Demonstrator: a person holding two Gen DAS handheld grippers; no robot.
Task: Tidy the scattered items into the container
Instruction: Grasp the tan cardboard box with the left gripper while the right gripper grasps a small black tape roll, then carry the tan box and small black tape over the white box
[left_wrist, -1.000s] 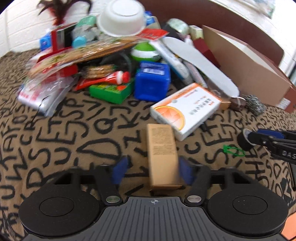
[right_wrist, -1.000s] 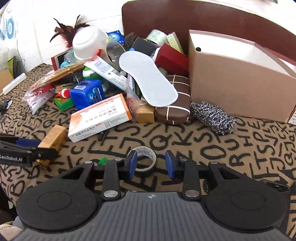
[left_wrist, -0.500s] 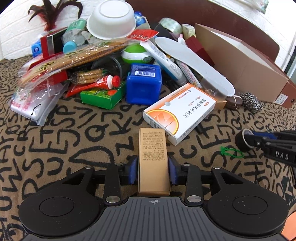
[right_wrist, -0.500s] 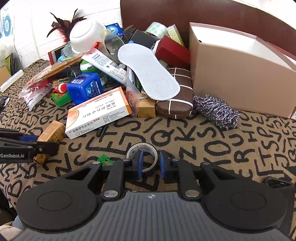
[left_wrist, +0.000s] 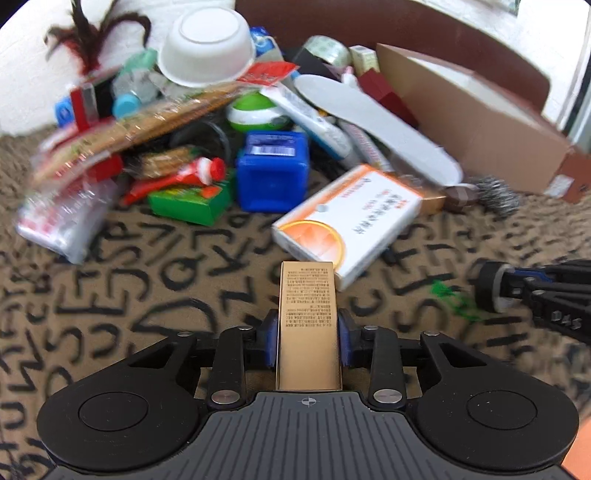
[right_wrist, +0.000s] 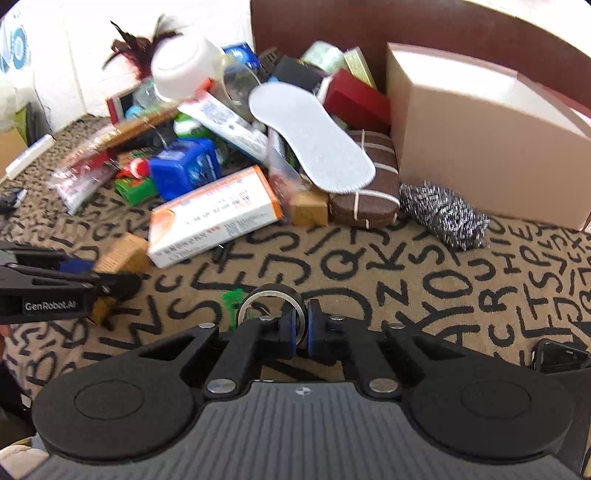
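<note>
pile, left part (left_wrist: 85, 177): motion-blurred in the left wrist view; bags and packets there hard to tell apart.
left gripper (left_wrist: 307, 341): pinching the tan carton (left_wrist: 307, 317) by its long sides; carton points forward along the fingers, near end hidden behind the gripper body. In the right wrist view it enters from the left edge, mostly cut off, and covers part of the carton.
orange-white medicine box (left_wrist: 351, 225): lies on the letter-print cloth (left_wrist: 147, 288), just past the carton's far end, slightly right.
green scrap (right_wrist: 232, 297): on the cloth between the two grippers, blurred.
right gripper (right_wrist: 300, 328): fingers pressed on the wall of the tape roll (right_wrist: 271, 306); roll stands on edge, its lower part hidden by the fingers.
steel scourer (right_wrist: 445, 216): on the cloth, touching the box front.
cardboard box (right_wrist: 480, 147): far right, behind the pile's right end; open top, inside not visible, right side cut off.
</note>
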